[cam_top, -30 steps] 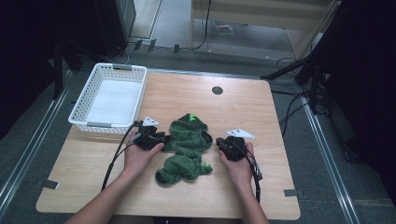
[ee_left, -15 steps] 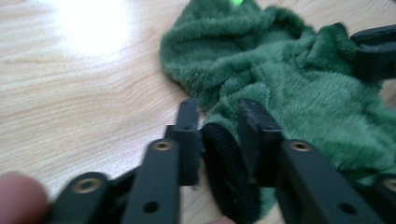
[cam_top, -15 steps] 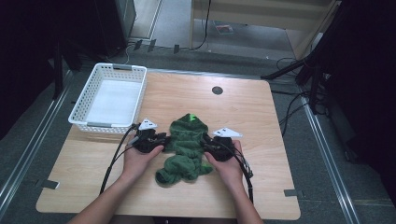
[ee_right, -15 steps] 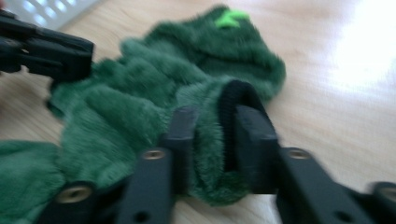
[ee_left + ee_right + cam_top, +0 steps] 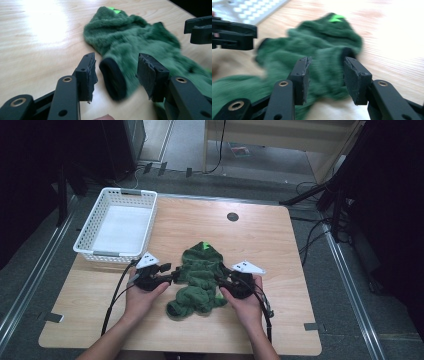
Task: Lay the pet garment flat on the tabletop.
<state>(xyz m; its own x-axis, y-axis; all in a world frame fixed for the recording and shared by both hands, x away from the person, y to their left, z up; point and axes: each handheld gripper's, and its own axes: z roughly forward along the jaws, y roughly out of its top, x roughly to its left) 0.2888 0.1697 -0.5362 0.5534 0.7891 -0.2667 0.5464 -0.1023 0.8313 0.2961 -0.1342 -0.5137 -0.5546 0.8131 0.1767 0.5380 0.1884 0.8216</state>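
Observation:
A fuzzy green garment (image 5: 199,272) with a bright green tag lies crumpled on the wooden table (image 5: 280,255). My left gripper (image 5: 173,273) is at its left side. In the left gripper view the jaws (image 5: 116,67) have just been opening, and the black sleeve cuff (image 5: 112,78) lies loose between them, clear of the pads. My right gripper (image 5: 223,282) is at the garment's right side. Its jaws (image 5: 325,67) have also just been opening, and green fabric (image 5: 312,37) with a dark cuff edge sits between them, blurred.
A white plastic basket (image 5: 90,251) stands at the table's back left corner, just beyond the left hand. A small dark round hole (image 5: 232,216) is in the tabletop behind the garment. Black cables trail from both grippers toward the front edge.
The right hand has shifted left, closer to the garment, and the left hand has moved slightly. Both pairs of jaws stand wider than before.

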